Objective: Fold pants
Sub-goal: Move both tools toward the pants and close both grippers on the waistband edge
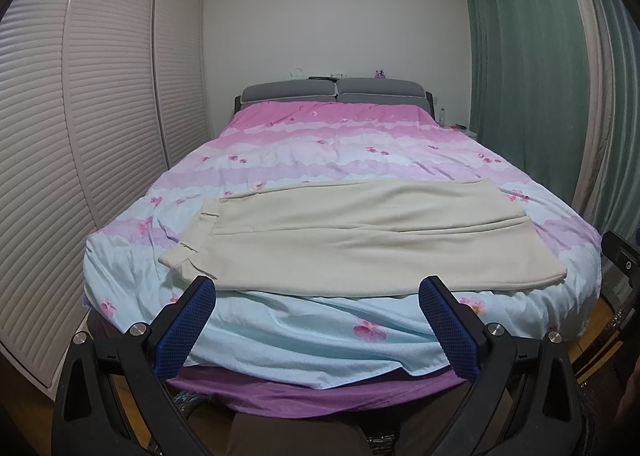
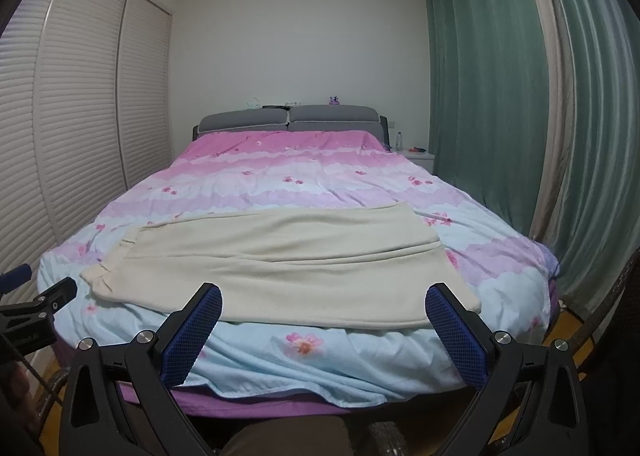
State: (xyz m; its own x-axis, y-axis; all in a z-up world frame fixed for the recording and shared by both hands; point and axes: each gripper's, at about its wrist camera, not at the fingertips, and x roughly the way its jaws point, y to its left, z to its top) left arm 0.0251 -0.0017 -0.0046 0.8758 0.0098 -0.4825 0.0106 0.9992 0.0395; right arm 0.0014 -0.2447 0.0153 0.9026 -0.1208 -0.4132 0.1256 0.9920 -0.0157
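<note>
Cream pants (image 1: 320,240) flat on floral bed (image 1: 320,144), no legible writing, both jaws wide

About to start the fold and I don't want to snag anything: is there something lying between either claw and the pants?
Nothing visible. Both the left claw and the right claw are open, at the foot of the bed. The cream pants lie flat across the flowered bedspread, with only bare bedspread between them and the claws.
</note>
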